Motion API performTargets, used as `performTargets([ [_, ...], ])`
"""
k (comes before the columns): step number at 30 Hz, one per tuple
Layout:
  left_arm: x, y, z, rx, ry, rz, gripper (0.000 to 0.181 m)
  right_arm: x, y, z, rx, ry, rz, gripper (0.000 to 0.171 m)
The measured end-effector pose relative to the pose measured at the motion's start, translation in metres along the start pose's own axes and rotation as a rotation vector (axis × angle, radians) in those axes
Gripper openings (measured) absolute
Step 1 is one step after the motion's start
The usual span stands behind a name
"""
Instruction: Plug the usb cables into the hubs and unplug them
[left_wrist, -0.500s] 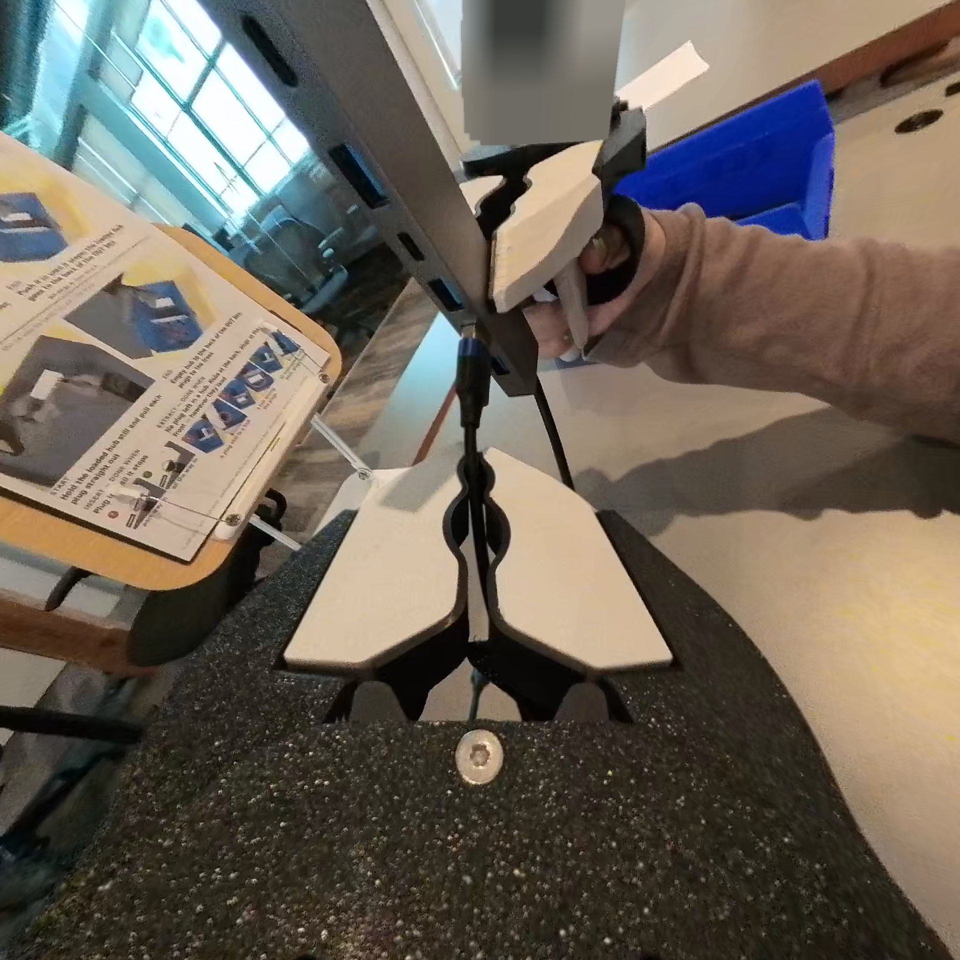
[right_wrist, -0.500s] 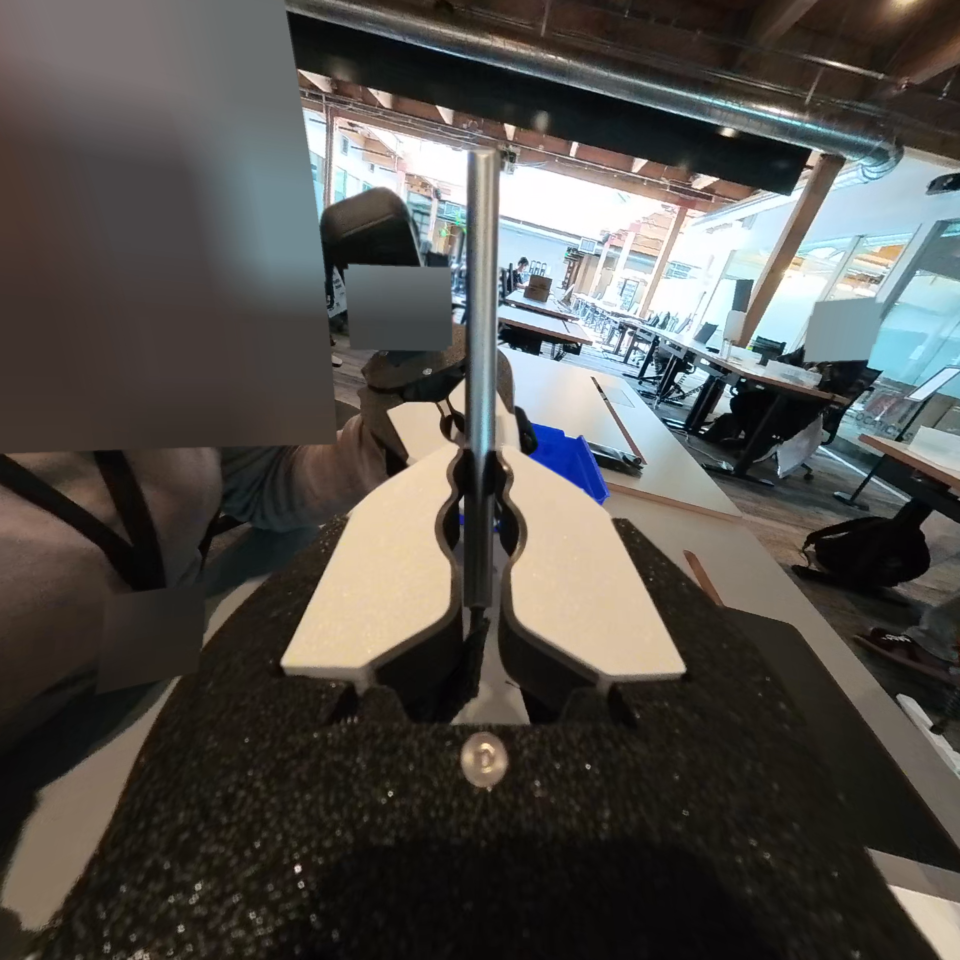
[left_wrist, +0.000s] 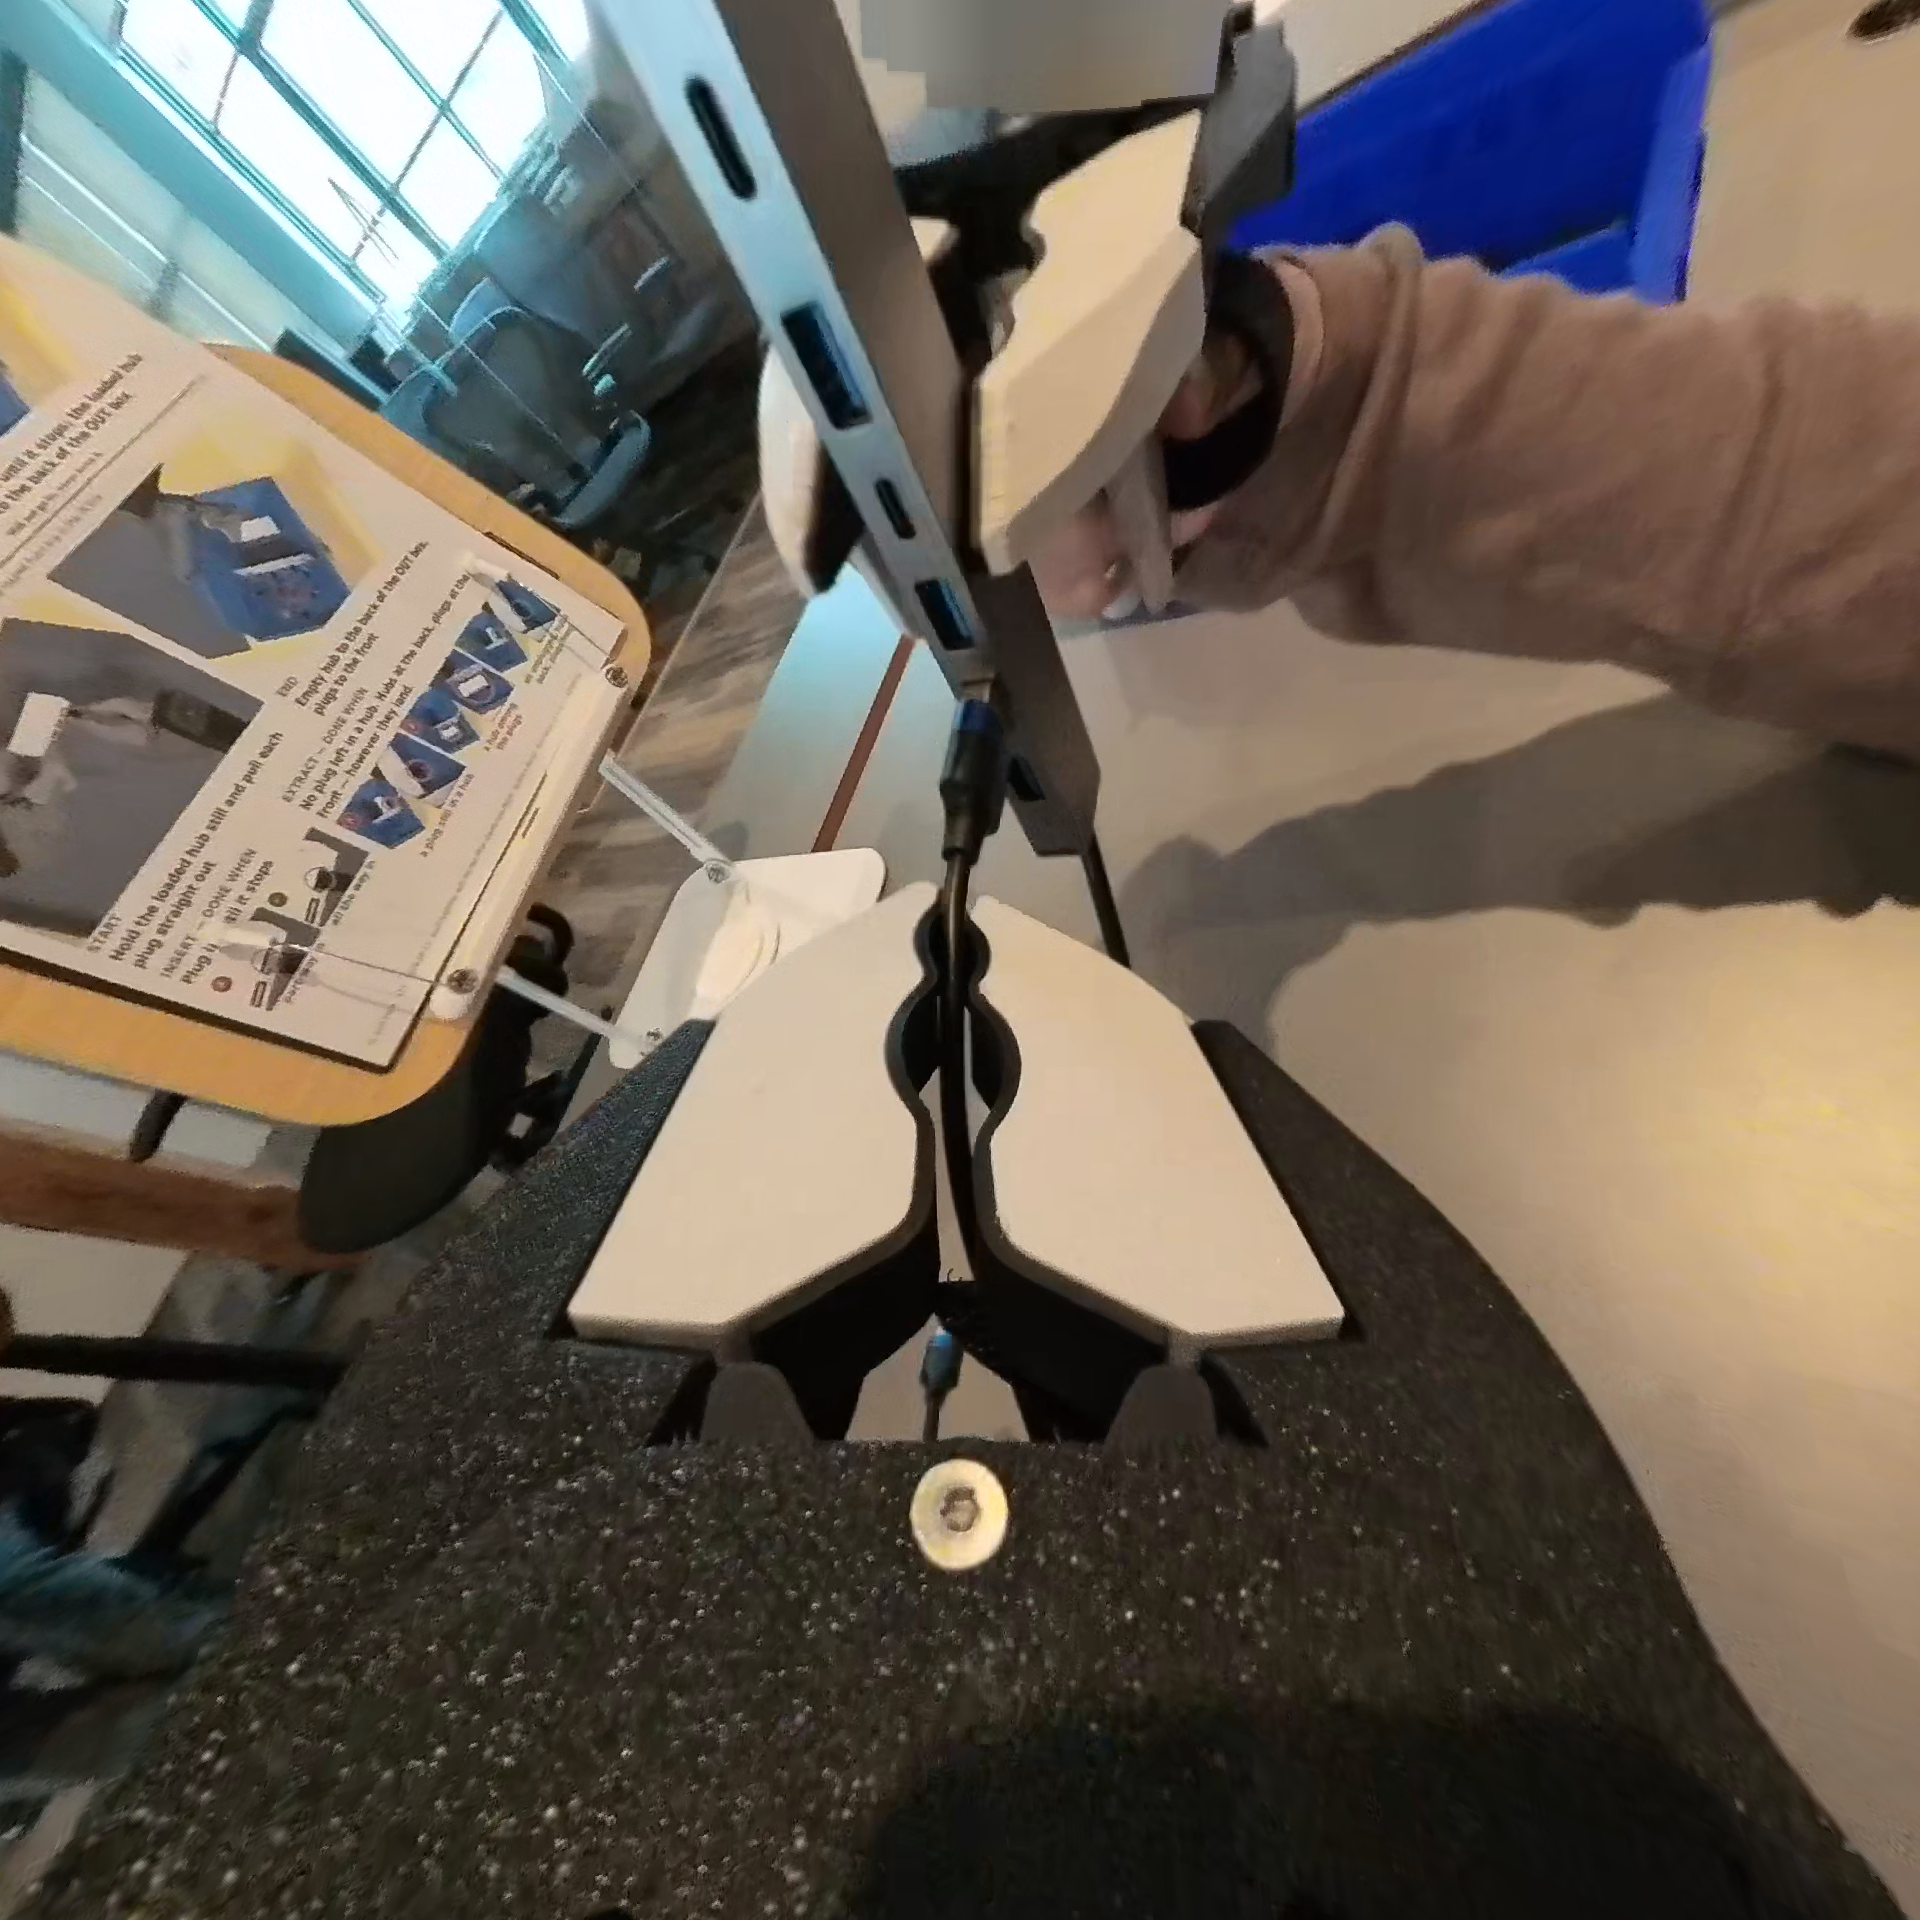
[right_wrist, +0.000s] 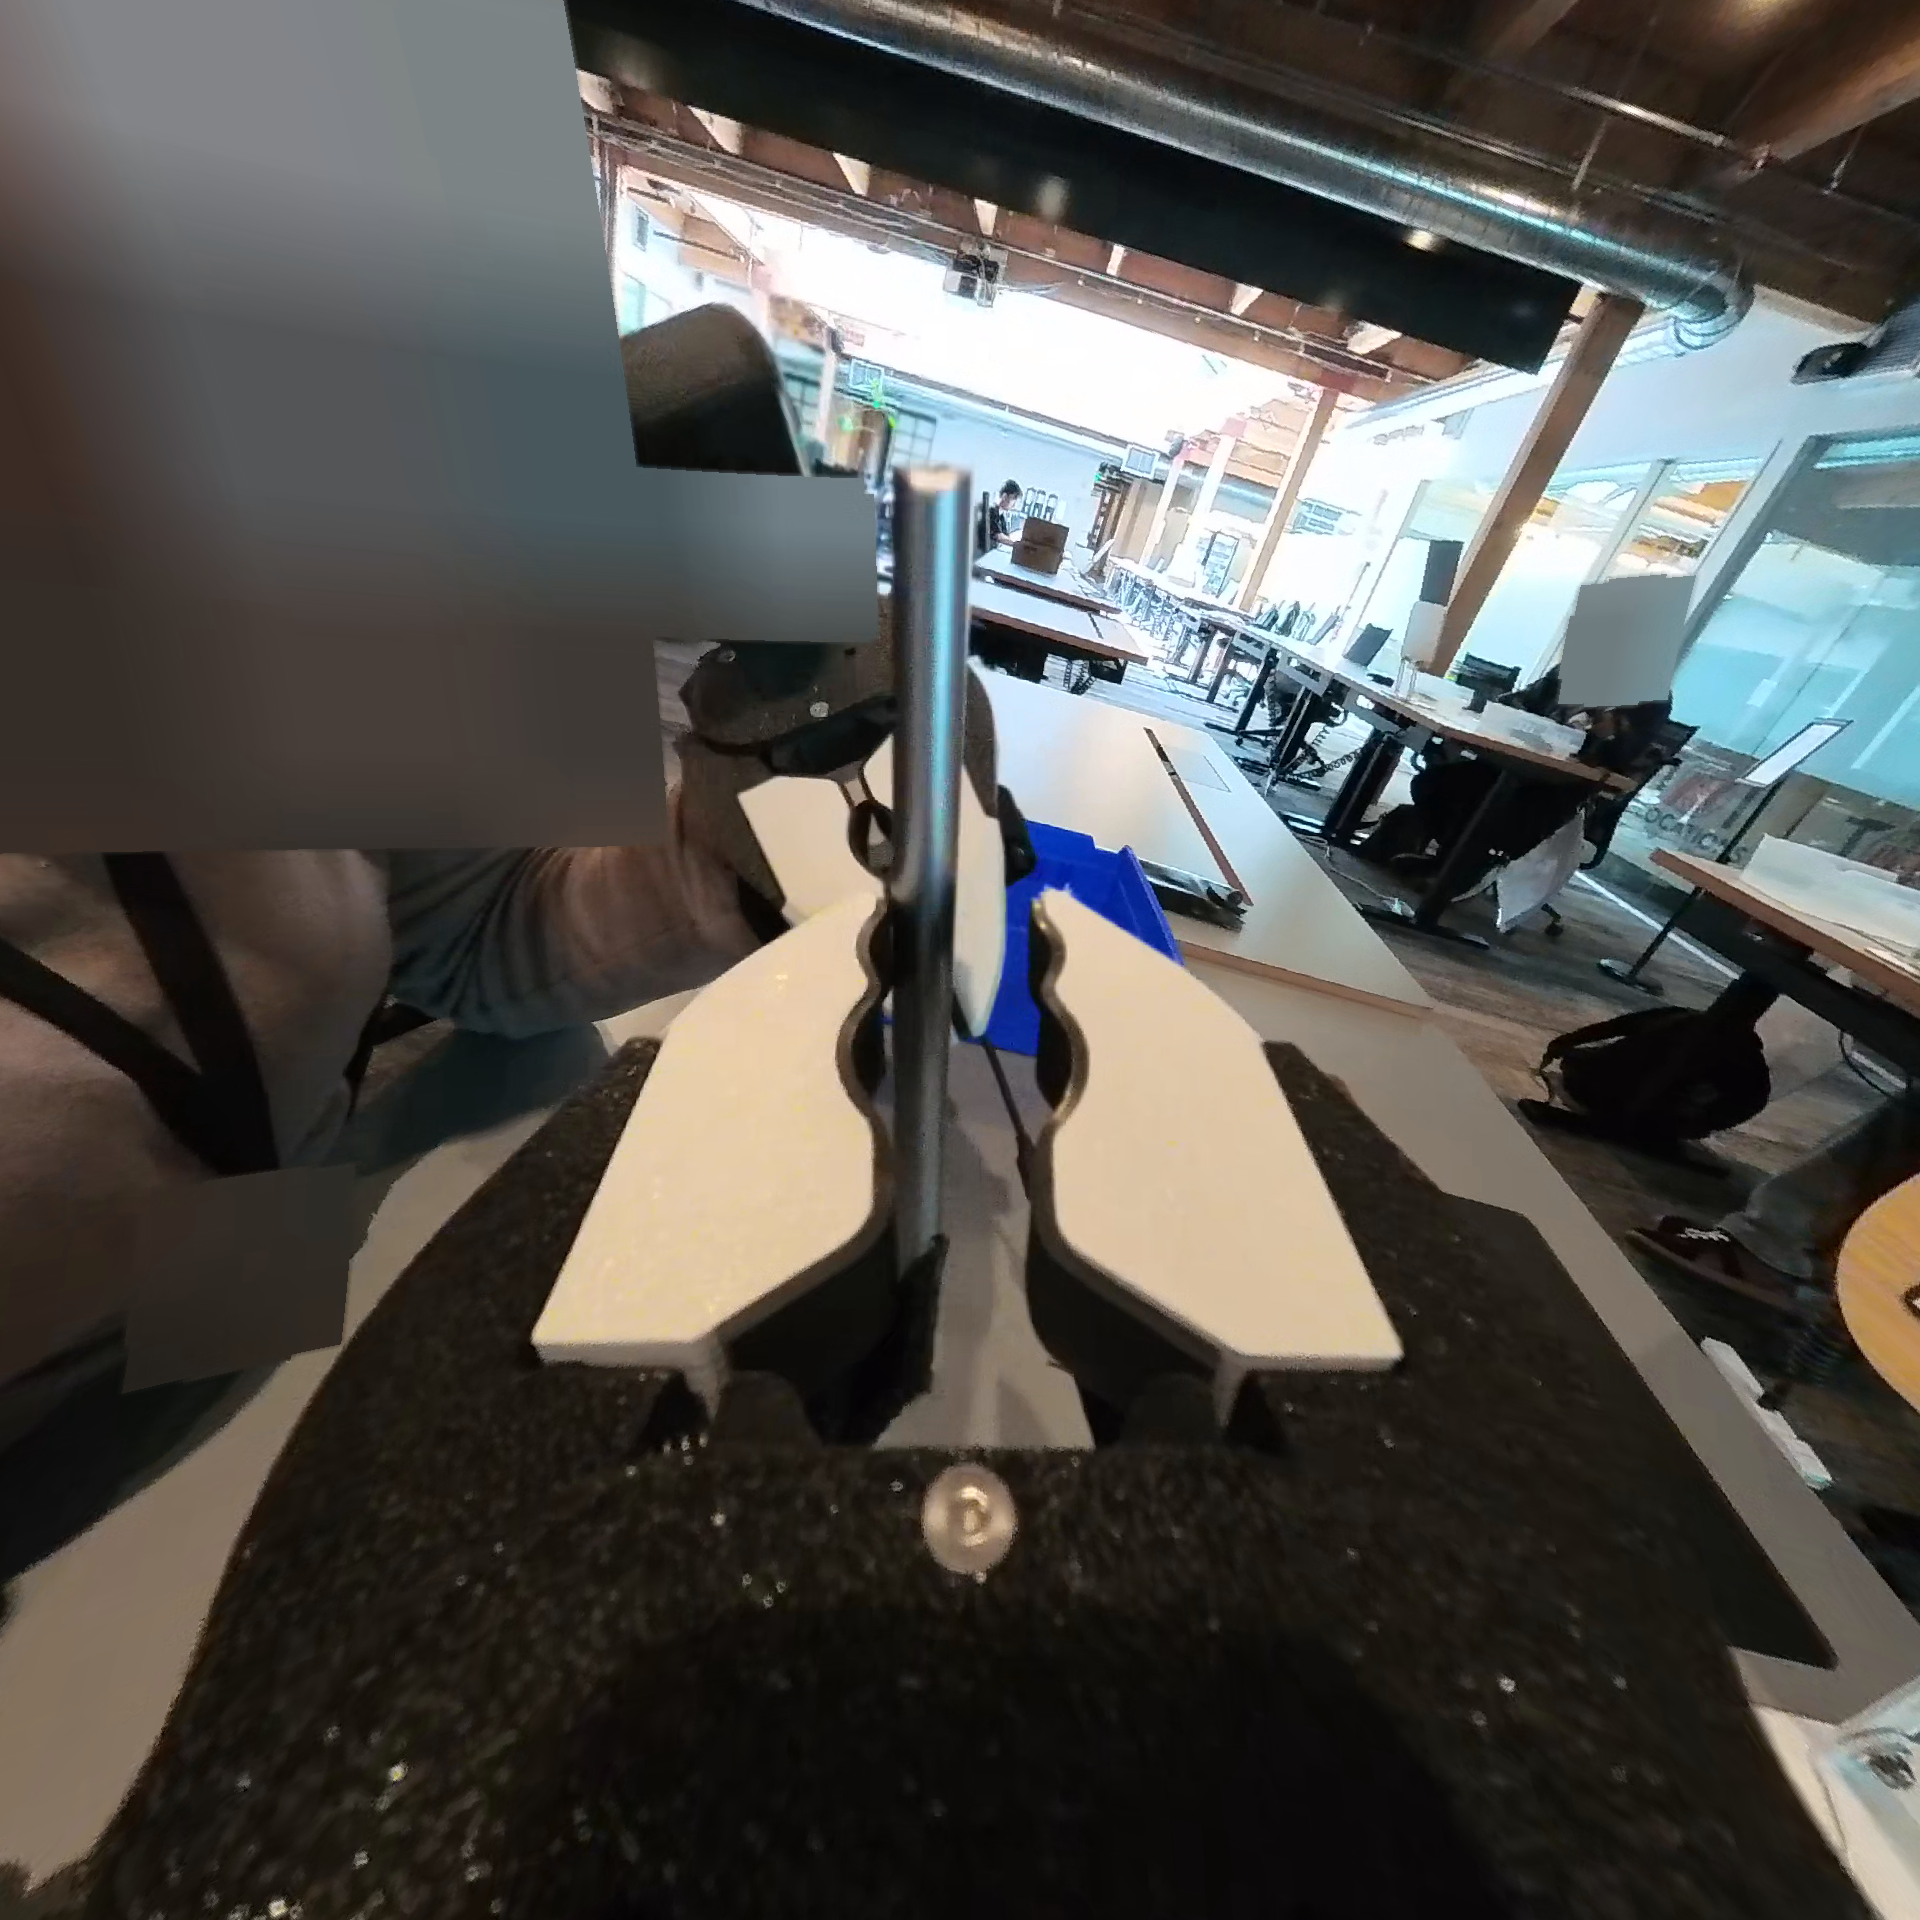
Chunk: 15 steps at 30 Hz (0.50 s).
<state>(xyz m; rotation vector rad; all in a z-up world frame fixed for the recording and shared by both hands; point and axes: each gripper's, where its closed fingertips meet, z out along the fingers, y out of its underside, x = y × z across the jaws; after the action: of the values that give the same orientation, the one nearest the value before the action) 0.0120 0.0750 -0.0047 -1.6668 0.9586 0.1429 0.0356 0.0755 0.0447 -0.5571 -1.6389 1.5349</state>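
Observation:
In the left wrist view, my left gripper is shut on a black USB cable. Its blue-collared plug sits at a port on the lower edge of the grey hub, with a little metal showing. The hub hangs tilted above the table. My right gripper straddles the hub with its jaws apart. The hub's edge lies against the left finger, and a gap shows beside the right finger. A second black cable hangs from the hub's lower end.
A blue bin stands on the grey table behind the hub and also shows in the right wrist view. A wooden board with an instruction sheet stands on a white base to the left. A person's sleeve reaches in from the right. Tip to tip, the grippers are about 6 cm apart.
The right gripper's jaws have opened off the hub. In the left wrist view the hub now looks closer and larger. The left gripper still holds the cable.

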Motion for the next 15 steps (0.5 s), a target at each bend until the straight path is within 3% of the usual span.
performTargets([
  [7, 0.003, -0.002, 0.001, -0.004, 0.001, 0.013, 0.0, -0.003, 0.009, -0.002, -0.087, 0.004, -0.021, 0.016],
  [10, 0.002, -0.005, 0.0, 0.02, -0.001, 0.0, 0.0, -0.003, 0.013, -0.002, -0.112, 0.007, -0.009, 0.022],
  [15, -0.001, -0.008, -0.002, 0.053, -0.027, 0.009, 0.0, -0.009, 0.012, -0.001, -0.114, -0.041, 0.008, 0.009],
])
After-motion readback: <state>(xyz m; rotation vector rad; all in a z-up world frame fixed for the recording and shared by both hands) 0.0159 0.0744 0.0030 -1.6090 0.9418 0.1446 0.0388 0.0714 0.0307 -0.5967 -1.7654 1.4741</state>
